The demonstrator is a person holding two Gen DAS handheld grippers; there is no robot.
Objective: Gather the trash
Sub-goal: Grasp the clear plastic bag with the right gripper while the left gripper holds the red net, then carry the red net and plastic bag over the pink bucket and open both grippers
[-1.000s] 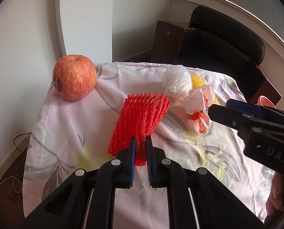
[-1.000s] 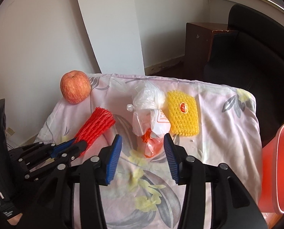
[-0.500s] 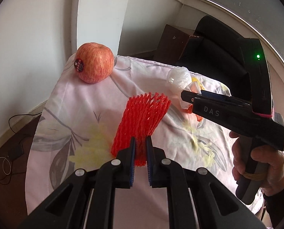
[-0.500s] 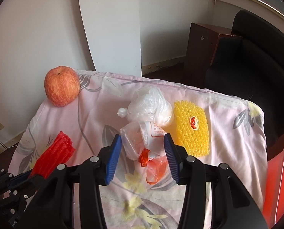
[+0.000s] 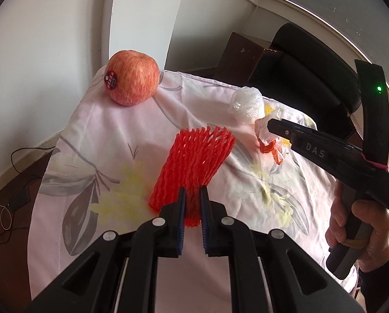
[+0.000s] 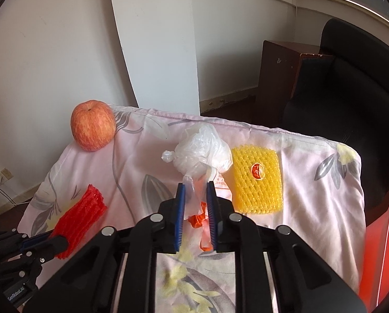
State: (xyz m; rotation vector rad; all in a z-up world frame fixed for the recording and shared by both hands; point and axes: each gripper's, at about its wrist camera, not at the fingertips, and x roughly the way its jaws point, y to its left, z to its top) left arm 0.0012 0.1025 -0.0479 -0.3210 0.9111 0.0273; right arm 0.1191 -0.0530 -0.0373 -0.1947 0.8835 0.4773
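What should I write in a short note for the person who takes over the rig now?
Left tongs: shut on the red foam net.
Right tongs: have just been closing, now pinch the clear and orange wrapper.
On the cloth: tied white bag, yellow foam net, apple.
Red bin: at the right edge.
Done: two pieces gripped, nothing binned.
Left: drop both, then probably the bag and the yellow net.
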